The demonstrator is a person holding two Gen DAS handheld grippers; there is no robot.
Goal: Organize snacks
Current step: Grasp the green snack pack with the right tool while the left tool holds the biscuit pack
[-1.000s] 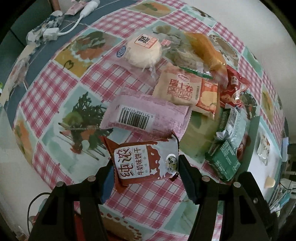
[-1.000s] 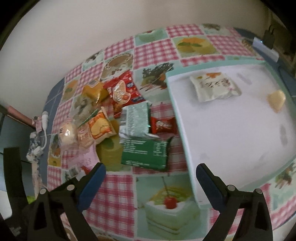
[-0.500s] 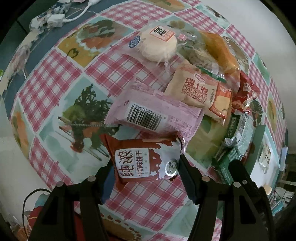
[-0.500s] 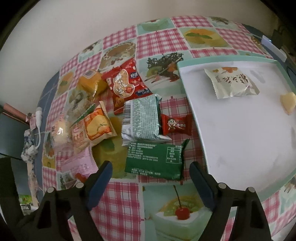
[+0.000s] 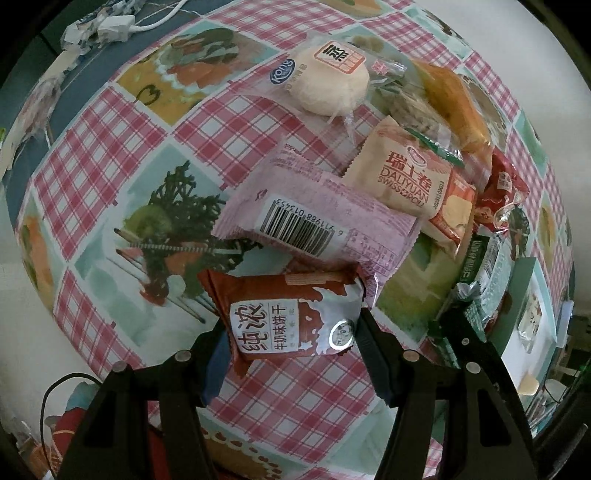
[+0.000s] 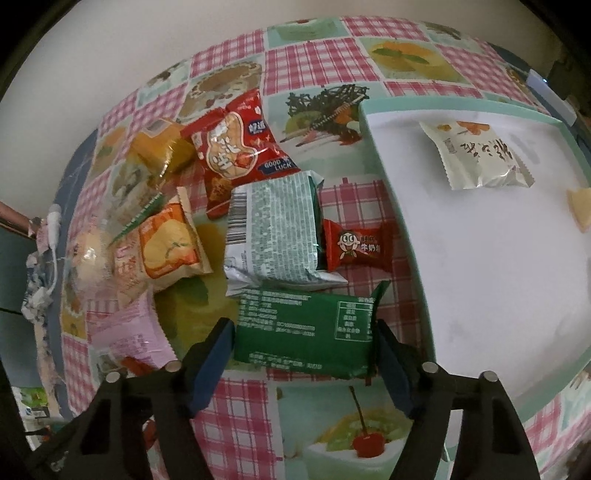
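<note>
In the left wrist view my left gripper (image 5: 293, 332) is shut on a brown-red biscuit packet (image 5: 291, 321), held just above the checked tablecloth (image 5: 110, 155). Behind it lie a pink barcoded packet (image 5: 317, 221), a Swiss roll packet (image 5: 413, 181) and a round white bun (image 5: 328, 81). In the right wrist view my right gripper (image 6: 303, 328) points down over a dark green packet (image 6: 306, 332). Its jaws are closing with that packet between them, and the pads stand just off its ends. The white tray (image 6: 406, 229) lies to the right.
The tray holds a white packet (image 6: 476, 155) and a yellow piece (image 6: 580, 206). A silver-green packet (image 6: 273, 232), a small red candy (image 6: 356, 245), a red peanut packet (image 6: 236, 151) and a yellow cake (image 6: 162, 151) crowd the cloth. A white cable (image 5: 110, 26) lies at the table's edge.
Both grippers have sunk toward the table. The right jaws have narrowed around the green packet. The left gripper still carries the brown-red packet.
</note>
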